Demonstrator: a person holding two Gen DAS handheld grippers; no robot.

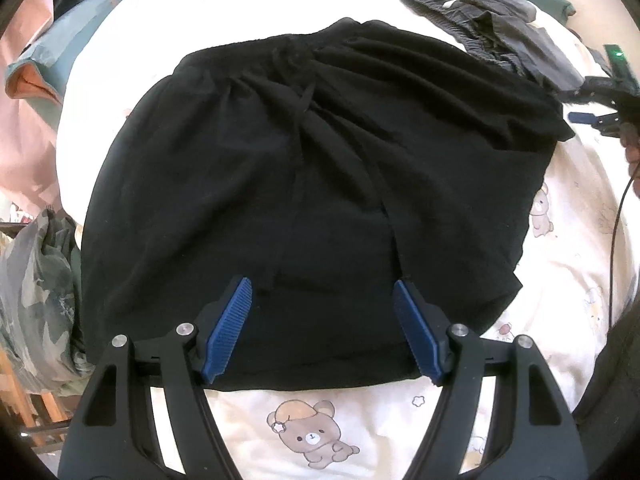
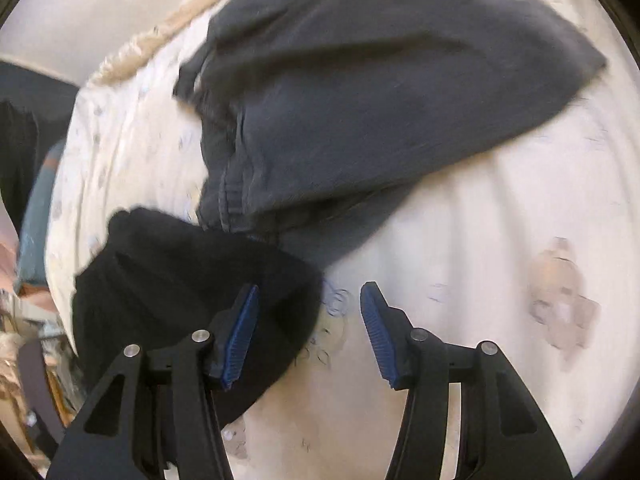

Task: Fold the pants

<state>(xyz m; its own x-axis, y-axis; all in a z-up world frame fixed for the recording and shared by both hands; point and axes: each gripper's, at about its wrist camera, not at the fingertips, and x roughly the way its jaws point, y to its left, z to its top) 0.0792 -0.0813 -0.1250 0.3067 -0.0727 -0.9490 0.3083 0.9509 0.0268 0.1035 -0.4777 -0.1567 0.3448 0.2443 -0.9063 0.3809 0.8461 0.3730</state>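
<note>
A bed (image 1: 572,240) under a white bear-print sheet carries black pants (image 1: 312,184) spread flat mid-bed (waistband farthest off) and crumpled grey pants (image 1: 492,28) toward its far right corner.

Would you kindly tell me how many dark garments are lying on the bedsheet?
2. The black pants lie spread across the middle of the bedsheet; the grey garment lies crumpled at its far right corner, its edge meeting the pants. Others may be hidden off-frame.

Right wrist view smeared by motion, bear print (image 2: 564,300) on bedsheet (image 2: 460,208) blurred, grey garment (image 2: 360,100) cut off at top edge, camouflage cloth (image 1: 36,292) cropped at left
</note>
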